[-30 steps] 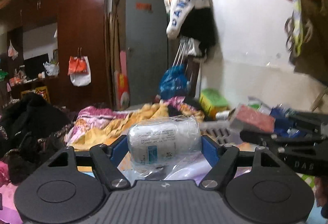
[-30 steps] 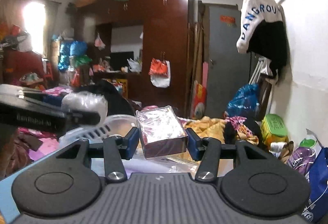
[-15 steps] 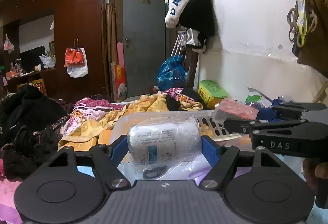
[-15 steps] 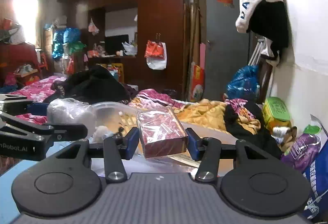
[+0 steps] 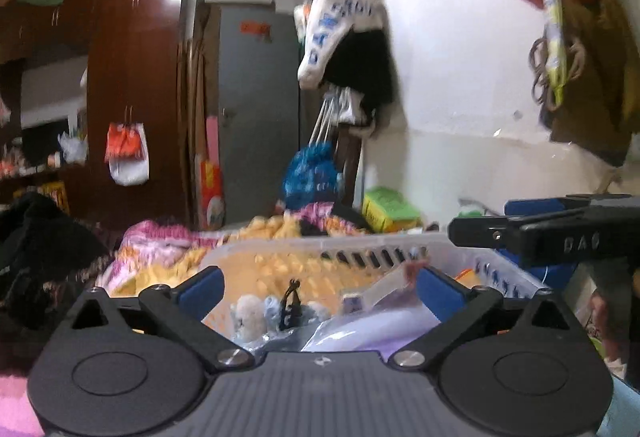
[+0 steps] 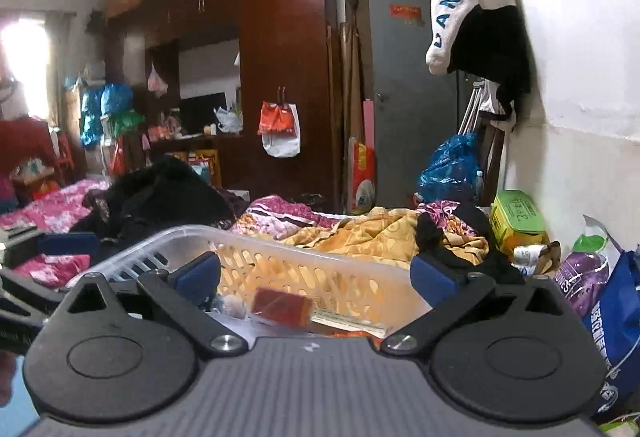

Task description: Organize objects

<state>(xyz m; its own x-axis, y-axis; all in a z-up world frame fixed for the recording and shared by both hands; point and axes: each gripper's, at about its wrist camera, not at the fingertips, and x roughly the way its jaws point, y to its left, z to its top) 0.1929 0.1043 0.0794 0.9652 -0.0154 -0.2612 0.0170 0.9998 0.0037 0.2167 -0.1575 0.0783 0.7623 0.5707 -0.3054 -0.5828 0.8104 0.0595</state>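
Observation:
A translucent white slotted basket (image 5: pixel 400 243) (image 6: pixel 280 251) stands just in front of both grippers. My left gripper (image 5: pixel 320 291) hangs over its near end; its jaws are opening wide with nothing between the blue pads. Below it lie small fuzzy things (image 5: pixel 250 315), a black clip (image 5: pixel 291 301) and a pale plastic bag (image 5: pixel 360 333). I cannot make out the white wrapped roll. My right gripper (image 6: pixel 316 275) is also opening, with nothing between its pads. The red foil-wrapped box (image 6: pixel 282 311) lies in the basket under it. The right gripper (image 5: pixel 540 237) shows at the left wrist view's right edge.
Behind the basket is a bed with yellow and pink bedding (image 6: pixel 360 233) and dark clothes (image 6: pixel 160 193). A green box (image 6: pixel 518 217) and bags (image 6: pixel 616 317) stand along the white wall on the right. A wardrobe (image 6: pixel 280 77) and grey door (image 6: pixel 404 97) are far back.
Both grippers have gone from shut to wide open. The left one let go of the white wrapped roll. The right one let go of the red box, which now lies in the basket.

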